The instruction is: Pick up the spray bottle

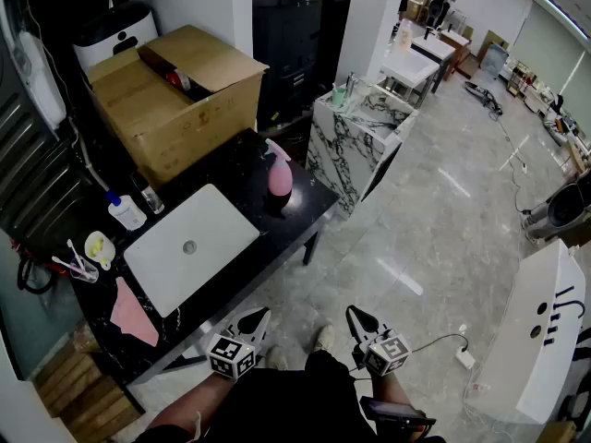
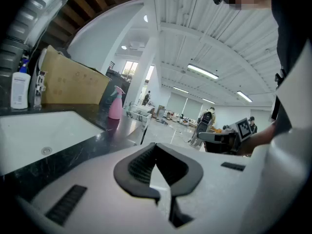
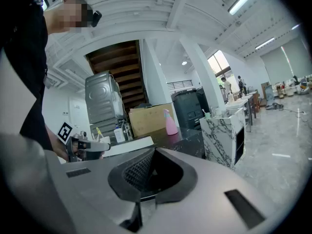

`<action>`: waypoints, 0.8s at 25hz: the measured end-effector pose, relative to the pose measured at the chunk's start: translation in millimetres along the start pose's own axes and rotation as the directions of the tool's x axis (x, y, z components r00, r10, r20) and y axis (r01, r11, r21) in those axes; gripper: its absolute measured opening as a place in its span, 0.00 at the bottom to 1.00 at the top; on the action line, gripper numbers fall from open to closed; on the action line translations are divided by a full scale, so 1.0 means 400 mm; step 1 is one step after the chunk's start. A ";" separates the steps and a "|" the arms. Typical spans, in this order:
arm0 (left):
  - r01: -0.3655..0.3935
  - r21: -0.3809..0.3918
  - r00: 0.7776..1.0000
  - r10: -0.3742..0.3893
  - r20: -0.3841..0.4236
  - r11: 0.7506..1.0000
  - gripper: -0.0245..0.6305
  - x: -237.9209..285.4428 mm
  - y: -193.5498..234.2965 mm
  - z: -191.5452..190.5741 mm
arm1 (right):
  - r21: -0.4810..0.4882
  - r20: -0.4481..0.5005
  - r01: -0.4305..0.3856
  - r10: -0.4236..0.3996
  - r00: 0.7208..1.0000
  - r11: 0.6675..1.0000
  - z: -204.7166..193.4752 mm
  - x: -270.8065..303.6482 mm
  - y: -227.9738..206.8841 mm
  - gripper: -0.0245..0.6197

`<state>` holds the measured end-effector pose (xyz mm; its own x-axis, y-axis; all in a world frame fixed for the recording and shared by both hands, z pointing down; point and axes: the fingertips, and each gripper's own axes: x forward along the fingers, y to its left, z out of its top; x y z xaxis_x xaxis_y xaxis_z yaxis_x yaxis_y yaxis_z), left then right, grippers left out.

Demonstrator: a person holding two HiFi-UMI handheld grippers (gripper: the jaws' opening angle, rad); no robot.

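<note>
- My left gripper [image 1: 262,314] and right gripper [image 1: 354,313] both have their jaws together with nothing between them. They sit at the near side, off the table's near edge.
- The pink spray bottle [image 1: 280,175] stands upright on the black table [image 1: 235,160], close to its far right corner.
- A closed white laptop [image 1: 191,245] lies near-left of the bottle, apart from it, and a cardboard box [image 1: 171,95] sits far-left.
- A marble cabinet [image 1: 355,141] stands just right of that corner, with open floor [image 1: 434,220] beyond.

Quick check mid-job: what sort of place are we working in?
Probably an open-plan office or workshop: a black desk with a closed laptop and pink spray bottle, a cardboard box, and polished floor running to more desks beyond.
</note>
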<state>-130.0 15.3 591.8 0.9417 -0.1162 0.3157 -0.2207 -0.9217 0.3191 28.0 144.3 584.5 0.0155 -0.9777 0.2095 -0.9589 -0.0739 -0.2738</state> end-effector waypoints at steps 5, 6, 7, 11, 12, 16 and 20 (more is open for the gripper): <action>0.046 0.021 0.998 -0.047 0.036 0.999 0.05 0.009 -0.029 0.028 | -0.023 0.024 0.034 -0.034 0.999 0.999 0.037 -0.035 0.010 0.08; 0.052 0.023 0.998 -0.053 0.038 0.998 0.05 0.008 -0.033 0.030 | -0.029 0.027 0.038 -0.038 0.999 0.999 0.042 -0.040 0.013 0.08; 0.057 0.024 0.997 -0.058 0.041 0.998 0.05 0.007 -0.036 0.032 | -0.035 0.030 0.041 -0.040 0.999 0.999 0.046 -0.046 0.015 0.08; 0.072 0.023 0.996 -0.073 0.054 0.997 0.05 0.003 -0.050 0.036 | -0.047 0.033 0.047 -0.046 0.998 0.998 0.063 -0.060 0.022 0.08; 0.072 0.023 0.996 -0.074 0.055 0.997 0.05 0.002 -0.050 0.035 | -0.051 0.033 0.045 -0.043 0.999 0.998 0.063 -0.059 0.022 0.08; 0.067 0.016 0.996 -0.068 0.053 0.998 0.05 -0.004 -0.046 0.026 | -0.048 0.050 0.056 -0.054 0.997 0.997 0.075 -0.044 0.015 0.08; 0.054 0.016 0.997 -0.055 0.058 0.998 0.05 -0.012 -0.038 0.031 | -0.042 0.055 0.045 -0.043 0.998 0.998 0.084 -0.032 0.023 0.08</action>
<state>-127.9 25.3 574.5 0.9656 -0.0864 0.2453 -0.1651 -0.9324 0.3214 28.6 149.5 547.8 0.0723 -0.9829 0.1692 -0.9682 -0.1099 -0.2248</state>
